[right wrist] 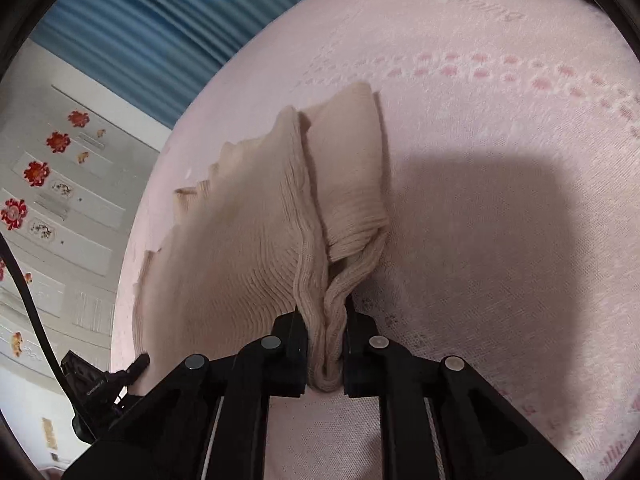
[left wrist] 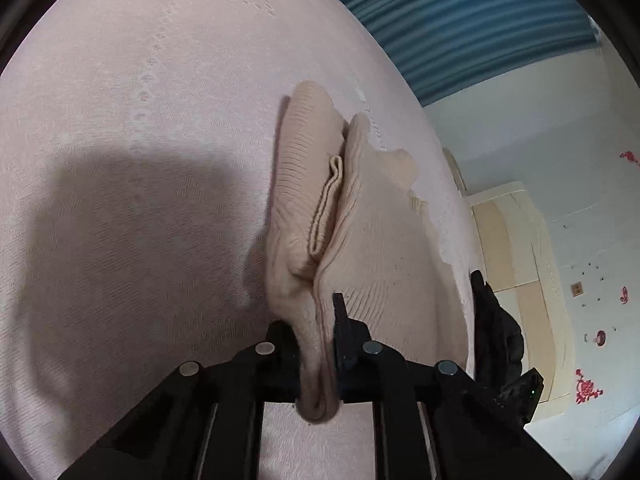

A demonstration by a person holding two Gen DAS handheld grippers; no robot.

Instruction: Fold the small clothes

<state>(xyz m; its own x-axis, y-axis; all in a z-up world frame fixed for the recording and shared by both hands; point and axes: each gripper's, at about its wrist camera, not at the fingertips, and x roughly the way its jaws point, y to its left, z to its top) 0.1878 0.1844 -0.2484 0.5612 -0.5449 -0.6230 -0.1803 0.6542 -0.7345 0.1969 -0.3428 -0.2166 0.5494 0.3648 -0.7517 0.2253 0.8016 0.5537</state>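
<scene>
A small beige ribbed knit garment (left wrist: 372, 216) lies on a pink bedspread (left wrist: 120, 160), its sleeves folded inward. In the left wrist view my left gripper (left wrist: 318, 328) is shut on a bunched near corner of the garment, and fabric hangs down between the black fingers (left wrist: 344, 320). In the right wrist view the same garment (right wrist: 240, 232) spreads to the left, with a folded sleeve (right wrist: 352, 176) on its right side. My right gripper (right wrist: 326, 328) is shut on the bunched ribbed edge there. The other gripper (left wrist: 496, 328) shows at the garment's right edge.
The pink bedspread (right wrist: 500, 200) has dotted woven lines and carries a large dark shadow near each gripper. Past the bed's edge are blue curtains (left wrist: 460, 20), a pale wall with red flower stickers (right wrist: 36, 172) and cream cabinets (left wrist: 516, 240). A black cable (right wrist: 28, 300) hangs at the left.
</scene>
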